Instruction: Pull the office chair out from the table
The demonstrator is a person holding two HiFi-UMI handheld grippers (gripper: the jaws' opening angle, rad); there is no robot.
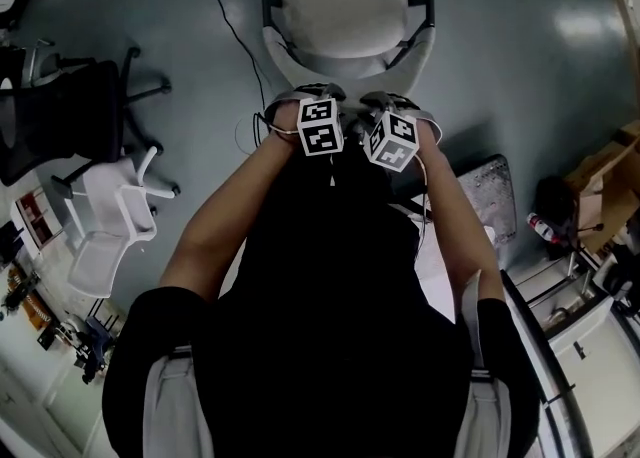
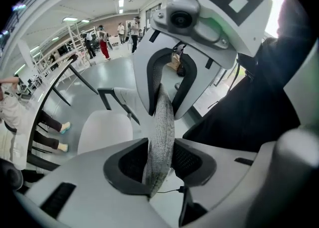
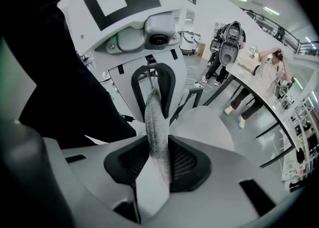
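Head view: chair [image 1: 345, 16] stands on the floor just ahead of the person, its back toward them. Left gripper [image 1: 308, 96] and right gripper [image 1: 392, 101] sit side by side on the top edge of the chair back [image 2: 162, 132]. Left fingers [image 2: 124, 160] look slack either side of that edge. Right fingers [image 3: 187, 162] pinch it.

Risk: a further pull through one grip could swivel the chair or slip the edge free. The cable [image 1: 228, 21] beyond the chair might snag its base.
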